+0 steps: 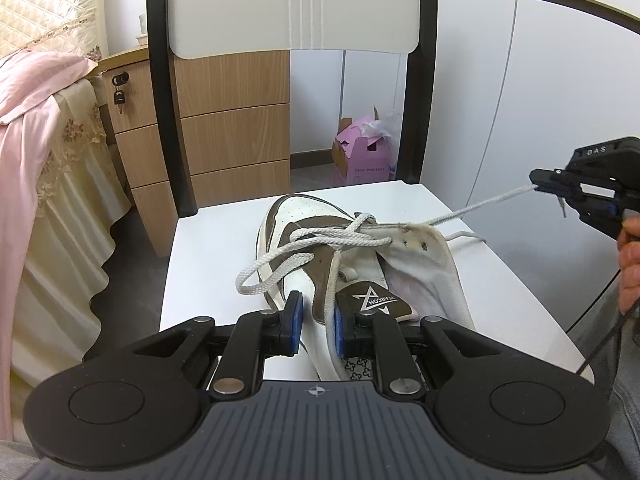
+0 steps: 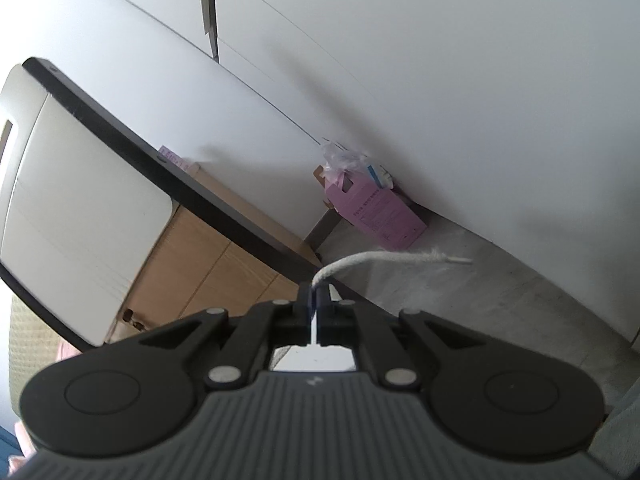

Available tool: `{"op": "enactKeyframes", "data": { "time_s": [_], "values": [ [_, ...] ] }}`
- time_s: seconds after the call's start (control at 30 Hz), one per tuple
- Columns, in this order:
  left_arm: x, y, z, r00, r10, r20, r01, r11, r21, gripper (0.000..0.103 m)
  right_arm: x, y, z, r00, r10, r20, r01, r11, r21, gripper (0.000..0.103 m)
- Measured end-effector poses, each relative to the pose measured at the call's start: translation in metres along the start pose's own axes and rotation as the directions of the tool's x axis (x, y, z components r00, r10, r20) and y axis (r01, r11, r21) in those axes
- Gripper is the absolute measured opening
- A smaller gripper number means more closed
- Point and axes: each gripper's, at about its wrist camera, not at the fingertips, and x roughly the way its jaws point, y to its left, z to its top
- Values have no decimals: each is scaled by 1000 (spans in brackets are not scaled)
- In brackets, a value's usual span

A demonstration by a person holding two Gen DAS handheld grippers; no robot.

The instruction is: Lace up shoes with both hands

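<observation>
A white and brown sneaker [image 1: 304, 216] lies on the white chair seat [image 1: 192, 280], toe pointing away. Its white lace [image 1: 320, 236] is threaded through the lower eyelets, and a loose loop [image 1: 264, 276] lies on the shoe's left side. My left gripper [image 1: 318, 322] is closed on the shoe's left collar edge beside the brown tongue [image 1: 376, 300]. My right gripper [image 1: 534, 184], off to the right and raised, is shut on the lace end, which runs taut from an eyelet. In the right wrist view the lace tip [image 2: 400, 258] sticks out past the shut right gripper [image 2: 316, 292].
The chair backrest [image 1: 296, 4] with its black frame rises behind the shoe. A wooden drawer unit [image 1: 232, 120] and a pink box [image 1: 364, 156] stand on the floor beyond. A bed with pink cloth [image 1: 36, 92] is at the left. A person's hand [image 1: 630, 264] holds the right gripper.
</observation>
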Motion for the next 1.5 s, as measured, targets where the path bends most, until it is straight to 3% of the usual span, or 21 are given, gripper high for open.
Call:
{"op": "enactKeyframes", "data": {
  "time_s": [0.07,0.13,0.17,0.3,0.53,0.67,0.83,0.97,1.1,1.13,1.23,1.3,1.37,1.43,1.5],
  "values": [
    [0,0,0,1000,1,0,-1,1000,-2,19,-5,1,1,1000,-6,-2,6,1000,-22,10],
    [-1,-1,0,1000,1,7,-1,1000,6,19,-11,3,1,1000,-7,6,7,999,-36,32],
    [-2,-1,0,1000,0,13,0,1000,10,19,-15,5,2,1000,-8,15,9,999,-44,55],
    [-7,-1,1,1000,-8,29,8,1000,5,19,-22,15,-2,999,8,42,-4,996,-91,67],
    [-7,-1,3,999,-14,42,13,1000,26,19,-35,44,-13,994,25,109,0,976,-217,69],
    [-7,2,4,999,-34,39,33,999,24,19,-46,61,-20,986,29,164,21,955,-297,85],
    [-5,7,4,997,-64,43,64,998,22,20,-59,53,-10,963,-10,270,78,967,-242,88],
    [-4,8,6,995,-81,54,79,996,43,20,-51,46,-8,991,28,133,-7,988,-157,88],
    [1,9,10,994,-95,56,93,995,41,20,-42,39,-7,997,80,-5,-80,995,-59,88],
    [3,9,10,994,-98,54,97,995,38,20,-35,37,-17,988,129,-86,-129,992,10,88],
    [6,9,10,994,-95,49,93,995,36,20,-11,38,-55,952,144,-271,-110,984,137,80],
    [8,9,10,995,-91,45,89,995,35,19,2,41,-75,935,128,-331,-81,985,150,67],
    [8,8,9,996,-77,47,75,996,45,18,15,44,-90,924,129,-360,-73,984,164,61],
    [7,7,9,997,-57,51,55,998,43,12,23,48,-97,926,131,-355,-77,984,162,47],
    [5,8,8,998,-31,56,29,999,31,8,27,50,-99,935,135,-328,-87,984,155,4]
  ]
}}
